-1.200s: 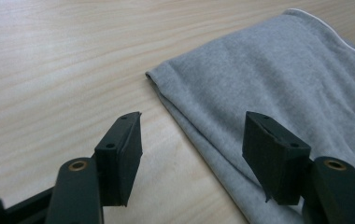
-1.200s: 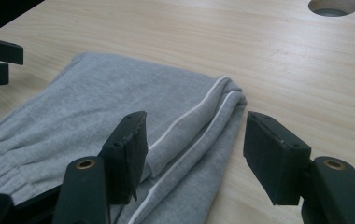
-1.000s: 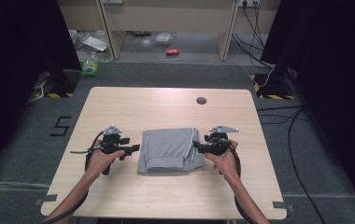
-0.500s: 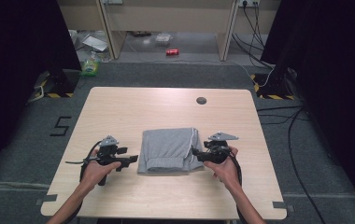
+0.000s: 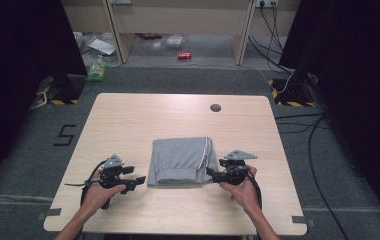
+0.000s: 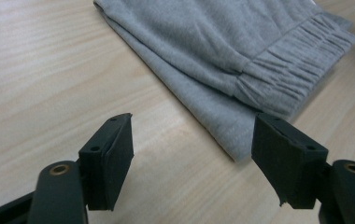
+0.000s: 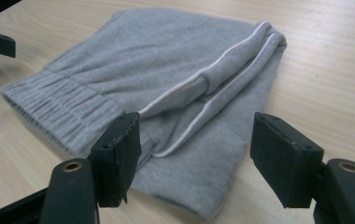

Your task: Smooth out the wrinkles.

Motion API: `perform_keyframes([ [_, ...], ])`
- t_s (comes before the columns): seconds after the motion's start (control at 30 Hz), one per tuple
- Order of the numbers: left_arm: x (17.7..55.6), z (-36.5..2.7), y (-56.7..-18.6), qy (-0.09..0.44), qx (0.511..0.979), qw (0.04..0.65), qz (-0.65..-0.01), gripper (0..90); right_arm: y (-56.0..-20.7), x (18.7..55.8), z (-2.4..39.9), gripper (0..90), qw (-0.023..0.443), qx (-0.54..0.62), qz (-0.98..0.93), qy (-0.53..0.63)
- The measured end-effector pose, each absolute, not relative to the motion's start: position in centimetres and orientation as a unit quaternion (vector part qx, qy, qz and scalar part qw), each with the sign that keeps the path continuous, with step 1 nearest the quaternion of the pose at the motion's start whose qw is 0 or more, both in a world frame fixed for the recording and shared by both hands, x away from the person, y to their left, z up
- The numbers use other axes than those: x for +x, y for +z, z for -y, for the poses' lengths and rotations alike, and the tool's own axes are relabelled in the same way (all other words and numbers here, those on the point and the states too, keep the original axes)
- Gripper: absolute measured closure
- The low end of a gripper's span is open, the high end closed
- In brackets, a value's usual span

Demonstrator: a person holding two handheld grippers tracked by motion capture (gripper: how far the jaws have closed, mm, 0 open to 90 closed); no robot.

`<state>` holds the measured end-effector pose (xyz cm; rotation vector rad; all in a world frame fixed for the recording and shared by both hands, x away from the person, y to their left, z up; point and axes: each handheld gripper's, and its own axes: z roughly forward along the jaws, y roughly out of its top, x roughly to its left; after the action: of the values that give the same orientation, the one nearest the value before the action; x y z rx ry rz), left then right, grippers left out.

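Already the grey pants (image 5: 182,161) lay folded on the bench (image 5: 143,120) w/ left claw (image 5: 139,181) & right claw (image 5: 211,173) open, nothing held, so the work looked about done.

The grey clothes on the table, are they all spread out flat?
No, the grey garment lies folded into a small thick bundle on the table, with layers stacked at its edges.

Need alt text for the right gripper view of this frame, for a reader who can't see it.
A folded grey garment with white piping and a gathered elastic band lies on a light wooden table. The right gripper looks along its two black jaws, which stand open over the near edge of the garment, pressing on nothing.
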<state>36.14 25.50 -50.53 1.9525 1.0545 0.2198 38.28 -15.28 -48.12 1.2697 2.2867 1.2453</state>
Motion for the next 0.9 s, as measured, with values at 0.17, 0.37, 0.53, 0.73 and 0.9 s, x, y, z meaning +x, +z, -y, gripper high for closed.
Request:
perform_keyframes([
  [0.17, 35.0, -25.8, -50.6, 0.093, 0.787, 0.440, -0.421, 29.2, -48.3, 37.4, 15.5, 32.7, 0.121, 0.436, -0.785, 0.423],
  [0.37, 33.8, -25.7, -50.8, 0.100, 0.793, 0.436, -0.413, 29.0, -48.4, 36.4, 15.6, 30.9, 0.124, 0.431, -0.790, 0.418],
  [0.53, 32.8, -25.8, -51.4, 0.104, 0.800, 0.427, -0.409, 28.8, -48.7, 35.4, 15.7, 29.9, 0.120, 0.429, -0.794, 0.414],
  [0.73, 31.9, -26.1, -51.8, 0.114, 0.805, 0.417, -0.407, 27.3, -49.0, 34.4, 15.9, 28.0, 0.126, 0.424, -0.800, 0.404],
  [0.9, 31.2, -26.2, -51.8, 0.130, 0.808, 0.412, -0.400, 24.9, -49.2, 33.7, 16.0, 25.9, 0.124, 0.424, -0.804, 0.398],
])
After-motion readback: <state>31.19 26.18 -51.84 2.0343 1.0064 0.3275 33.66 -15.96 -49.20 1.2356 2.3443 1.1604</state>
